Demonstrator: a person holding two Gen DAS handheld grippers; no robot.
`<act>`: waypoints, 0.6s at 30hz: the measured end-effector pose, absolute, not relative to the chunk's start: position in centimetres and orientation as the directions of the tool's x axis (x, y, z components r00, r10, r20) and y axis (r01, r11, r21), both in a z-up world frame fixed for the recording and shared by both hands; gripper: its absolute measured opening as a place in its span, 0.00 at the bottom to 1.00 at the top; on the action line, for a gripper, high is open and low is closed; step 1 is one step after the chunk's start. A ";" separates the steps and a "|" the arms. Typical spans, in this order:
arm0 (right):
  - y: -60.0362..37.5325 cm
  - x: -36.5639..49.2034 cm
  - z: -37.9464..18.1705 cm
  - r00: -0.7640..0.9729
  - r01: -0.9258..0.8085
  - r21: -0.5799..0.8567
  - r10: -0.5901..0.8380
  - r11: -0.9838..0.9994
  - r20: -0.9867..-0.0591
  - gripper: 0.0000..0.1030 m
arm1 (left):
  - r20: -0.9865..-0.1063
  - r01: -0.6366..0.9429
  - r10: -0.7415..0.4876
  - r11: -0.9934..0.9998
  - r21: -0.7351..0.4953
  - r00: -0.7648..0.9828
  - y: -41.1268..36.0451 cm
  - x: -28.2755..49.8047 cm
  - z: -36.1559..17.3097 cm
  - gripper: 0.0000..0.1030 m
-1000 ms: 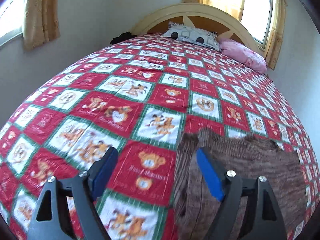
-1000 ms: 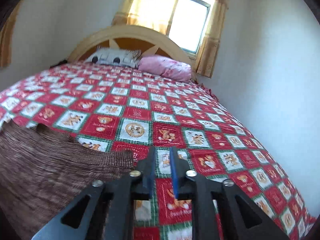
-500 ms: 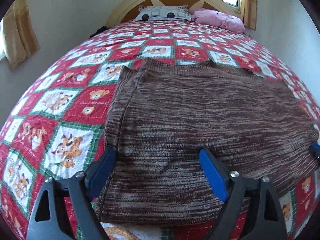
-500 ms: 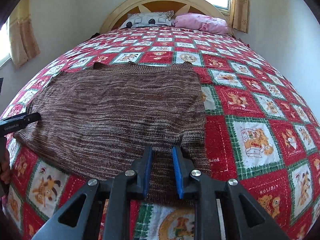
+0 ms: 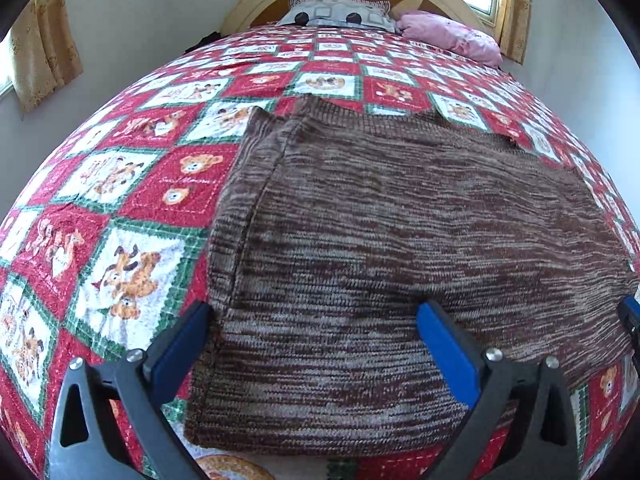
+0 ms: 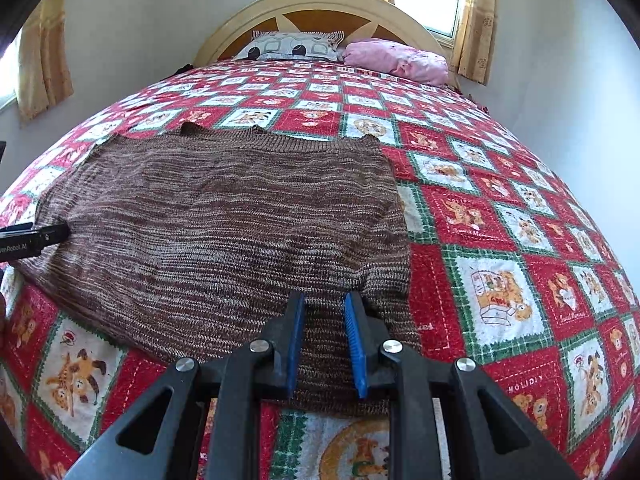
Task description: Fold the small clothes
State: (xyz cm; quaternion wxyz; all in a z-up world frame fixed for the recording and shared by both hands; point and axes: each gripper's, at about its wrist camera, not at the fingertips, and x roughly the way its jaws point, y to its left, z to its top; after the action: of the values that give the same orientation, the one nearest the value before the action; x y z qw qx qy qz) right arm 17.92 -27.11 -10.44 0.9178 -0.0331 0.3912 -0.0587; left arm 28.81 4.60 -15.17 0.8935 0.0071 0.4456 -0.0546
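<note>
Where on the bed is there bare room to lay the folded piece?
Bare bedspread runs right of the brown knit garment, and also between its far edge and the pillows. It is crowded near the front edge: the left gripper and right gripper sit over the garment.

The brown knit garment (image 5: 400,248) runs behind the left hand-held gripper (image 5: 312,344) at its near hem; the right hand-held gripper (image 5: 632,320) is cut by that view's right edge; the print on the bedspread (image 6: 500,240) is too small to read.
</note>
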 end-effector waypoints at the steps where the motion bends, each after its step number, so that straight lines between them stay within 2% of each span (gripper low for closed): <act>1: -26.9 17.9 -10.4 0.687 0.083 -0.110 -0.137 0.990 -0.713 0.21 | -0.796 0.100 -0.088 0.994 -0.035 0.599 4.6 28.8 -15.1 1.00; 6: -26.7 17.9 -10.4 0.689 0.085 -0.124 -0.149 0.989 -0.709 0.21 | -0.783 0.050 -0.047 0.999 -0.020 0.620 5.5 27.7 -14.2 1.00; 10: -26.8 17.8 -10.4 0.691 0.086 -0.112 -0.141 0.990 -0.709 0.21 | -0.742 -0.045 -0.101 0.984 -0.174 0.663 9.2 26.1 -13.1 1.00; 13: -26.9 17.8 -10.4 0.691 0.085 -0.105 -0.135 0.991 -0.710 0.21 | -0.727 -0.115 -0.214 0.921 -0.373 0.653 12.4 25.9 -14.2 1.00; 18: -27.2 17.8 -10.4 0.693 0.084 -0.090 -0.123 0.992 -0.711 0.21 | -0.684 -0.095 -0.259 0.896 -0.434 0.681 11.9 24.9 -14.3 0.85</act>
State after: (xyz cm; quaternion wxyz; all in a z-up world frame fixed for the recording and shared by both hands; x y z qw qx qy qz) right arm 17.75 -27.20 -10.35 0.9196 -0.0251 0.3879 -0.0562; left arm 24.86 11.85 -14.34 0.8893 -0.2233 0.3964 -0.0462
